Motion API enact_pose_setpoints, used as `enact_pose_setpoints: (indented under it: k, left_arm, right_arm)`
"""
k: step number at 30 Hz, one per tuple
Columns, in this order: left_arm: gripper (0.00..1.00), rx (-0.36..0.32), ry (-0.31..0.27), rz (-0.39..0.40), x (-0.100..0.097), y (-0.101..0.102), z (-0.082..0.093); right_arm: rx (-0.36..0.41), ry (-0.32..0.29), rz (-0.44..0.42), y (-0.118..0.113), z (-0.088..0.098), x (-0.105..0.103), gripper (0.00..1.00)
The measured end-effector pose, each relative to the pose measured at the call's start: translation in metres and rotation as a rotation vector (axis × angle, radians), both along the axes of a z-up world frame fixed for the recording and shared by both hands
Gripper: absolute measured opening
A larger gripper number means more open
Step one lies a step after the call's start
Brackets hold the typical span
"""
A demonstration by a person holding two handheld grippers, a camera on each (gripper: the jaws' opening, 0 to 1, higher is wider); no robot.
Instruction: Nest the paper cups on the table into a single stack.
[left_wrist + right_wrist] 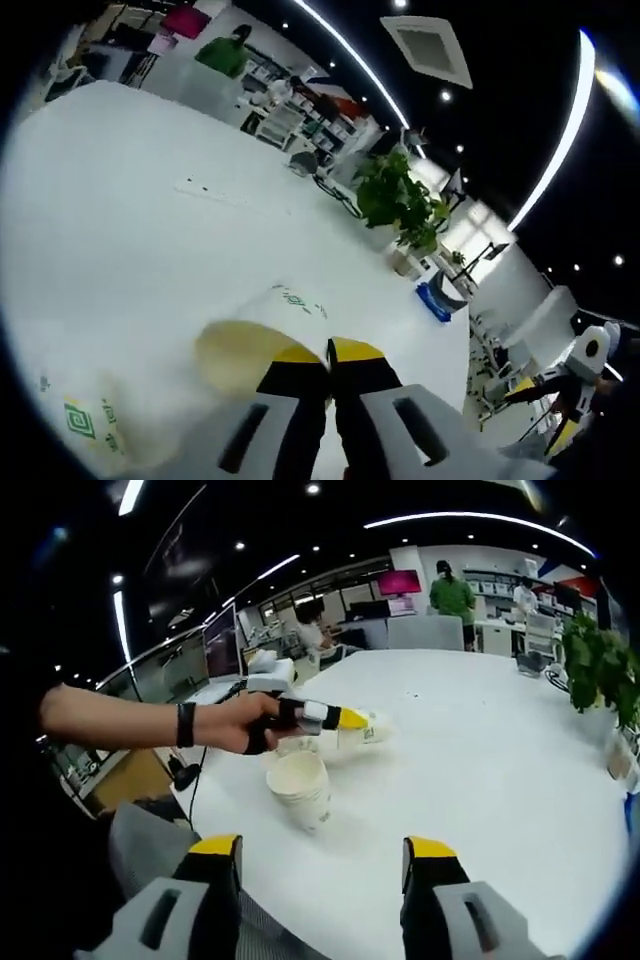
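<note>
— Left gripper view first: what has the left gripper (pixel 330 362) got?
— Its yellow-tipped jaws are pressed nearly together on the rim of a paper cup (pixel 262 340) lying over the white table (pixel 150 220); the cup's base is blurred; a second printed cup (pixel 85 420) at the lower left is cut off by the edge.
— And the right gripper view?
— The right gripper (pixel 325 855) stands wide apart, holding nothing; beyond it sits a stack of cups (pixel 303 788); a hand (pixel 235 723) carries the left gripper, whose tips hide part of the sideways cup's mouth.
</note>
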State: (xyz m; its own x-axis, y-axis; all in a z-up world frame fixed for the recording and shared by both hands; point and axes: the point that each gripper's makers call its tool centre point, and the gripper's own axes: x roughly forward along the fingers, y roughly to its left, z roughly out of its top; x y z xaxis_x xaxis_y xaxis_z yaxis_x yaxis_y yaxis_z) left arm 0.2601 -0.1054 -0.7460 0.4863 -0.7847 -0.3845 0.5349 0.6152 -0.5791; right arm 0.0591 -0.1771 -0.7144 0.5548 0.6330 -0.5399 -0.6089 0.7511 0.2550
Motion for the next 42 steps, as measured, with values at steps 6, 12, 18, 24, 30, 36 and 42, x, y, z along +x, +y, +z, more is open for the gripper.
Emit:
enact_pose_setpoints:
  k: [6, 12, 18, 24, 30, 36, 42]
  left_arm:
    - [0.00, 0.084, -0.049, -0.047, -0.014, 0.010, 0.007]
    - [0.00, 0.179, -0.104, -0.105, -0.025, 0.022, 0.017]
    - [0.00, 0.220, -0.107, -0.126, -0.048, 0.028, 0.029]
    - [0.00, 0.253, -0.125, -0.133, -0.056, 0.037, 0.039]
    - [0.00, 0.281, -0.128, -0.143, -0.064, 0.044, 0.046]
    - [0.00, 0.329, -0.144, -0.181, -0.083, 0.045, 0.049]
    - [0.00, 0.366, -0.153, -0.211, -0.107, 0.046, 0.051]
  right_arm:
    - [-0.003, -0.004, 0.009, -0.002, -0.003, -0.002, 0.65]
    - [-0.004, -0.006, 0.023, -0.003, -0.006, -0.004, 0.65]
    - [0.000, -0.011, 0.034, -0.002, -0.008, -0.003, 0.65]
    - [-0.003, -0.023, 0.049, 0.003, -0.004, -0.002, 0.65]
    - [0.004, -0.028, 0.067, 0.005, -0.005, 0.002, 0.65]
    - [0.010, -0.029, 0.079, 0.009, -0.006, 0.001, 0.65]
    - [0.011, -0.021, 0.096, 0.014, -0.009, -0.002, 0.65]
